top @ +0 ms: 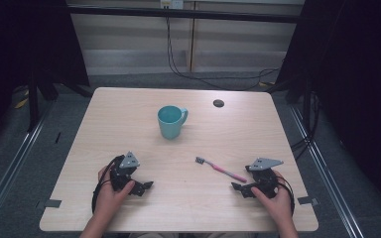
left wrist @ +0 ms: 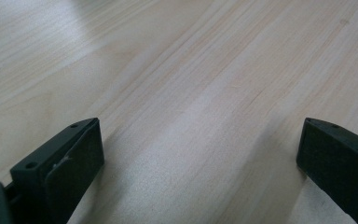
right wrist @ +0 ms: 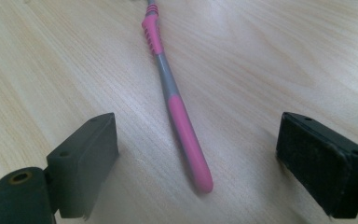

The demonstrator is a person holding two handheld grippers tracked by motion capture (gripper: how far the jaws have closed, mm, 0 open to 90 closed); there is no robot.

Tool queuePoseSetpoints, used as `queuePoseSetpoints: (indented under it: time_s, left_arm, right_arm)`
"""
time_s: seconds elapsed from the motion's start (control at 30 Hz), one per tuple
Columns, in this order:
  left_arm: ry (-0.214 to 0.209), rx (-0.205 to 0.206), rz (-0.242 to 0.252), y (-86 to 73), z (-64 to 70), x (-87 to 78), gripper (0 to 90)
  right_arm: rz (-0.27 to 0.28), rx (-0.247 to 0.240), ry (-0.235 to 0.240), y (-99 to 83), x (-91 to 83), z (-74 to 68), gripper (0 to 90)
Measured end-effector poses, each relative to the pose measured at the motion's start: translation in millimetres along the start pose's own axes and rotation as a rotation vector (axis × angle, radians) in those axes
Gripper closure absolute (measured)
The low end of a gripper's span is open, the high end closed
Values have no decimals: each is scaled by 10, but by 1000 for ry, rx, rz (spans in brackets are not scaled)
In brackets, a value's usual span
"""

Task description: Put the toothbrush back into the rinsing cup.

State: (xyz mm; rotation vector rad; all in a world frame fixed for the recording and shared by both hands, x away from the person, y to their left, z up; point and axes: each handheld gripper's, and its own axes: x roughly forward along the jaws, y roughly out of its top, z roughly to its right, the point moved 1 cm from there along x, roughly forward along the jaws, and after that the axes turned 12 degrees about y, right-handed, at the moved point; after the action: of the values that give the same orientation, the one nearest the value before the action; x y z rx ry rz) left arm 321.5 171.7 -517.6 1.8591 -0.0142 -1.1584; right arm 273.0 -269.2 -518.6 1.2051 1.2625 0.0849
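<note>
Toothbrush [right wrist: 179, 109] work has barely begun: the pink and grey brush lies flat on the table [top: 129, 129], untouched, its handle end pointing toward the right claw [top: 237, 187] and its bristled head toward the middle of the table. In the right gripper view the two black jaws stand spread wide on either side of the handle's rounded tip, with bare wood between each jaw and the handle, so nothing is pinched yet. The right claw rests low at the table's near right edge in the person's hand, just beside the brush. The left claw [top: 148, 186] sits at the near left, well apart from the brush; the left gripper view shows its jaws spread too, with bare wood grain between them. A teal mug [top: 171, 122] stands upright farther back near the table's centre, handle to the right, apart from both claws and the brush; it looks like the likely place for the brush. By my reading, everything remains: closing on the handle, lifting, and carrying the brush wherever it is meant to go.
</note>
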Motion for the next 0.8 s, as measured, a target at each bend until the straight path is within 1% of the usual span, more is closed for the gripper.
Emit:
queuePoseSetpoints:
  time_s: [0.27, 0.37, 0.4, 0.43, 0.47, 0.5, 0.53, 0.57, 0.63, 0.67, 0.8]
  left_arm:
    - [-2, -3, 0, 0, 2, 1, 2]
    - [0, 1, -1, 1, -1, -1, 2]
    - [-1, 1, 1, 1, -1, 1, 2]
    - [-1, 1, 1, 1, -1, 1, 2]
    - [0, 0, 0, 1, 0, 0, 2]
    - [0, 0, -1, 0, -1, 0, 2]
    - [-2, -3, 0, 0, 2, 1, 2]
    - [-1, 1, -1, 1, -1, -1, 2]
    - [0, 0, -1, 0, 0, 0, 2]
    - [0, 0, 0, 0, 0, 0, 2]
    - [0, 0, -1, 1, -1, 0, 2]
  right_arm:
    - [1, -3, 1, 1, -1, 1, 130]
    - [8, -2, 2, -2, -16, 11, 189]
    - [4, -4, 9, 4, -26, 15, 228]
    - [4, -4, 9, 4, -26, 15, 228]
    - [-20, -3, 13, 34, -52, 28, 301]
    - [-32, -6, 19, 49, -54, 33, 303]
    - [-61, -6, 21, 79, -55, 37, 307]
    - [-75, -11, 19, 100, -54, 38, 319]
    - [-127, -36, 16, 166, -60, 37, 342]
    - [-148, -41, 16, 201, -64, 34, 354]
    - [-222, -55, 38, 343, -55, 26, 371]
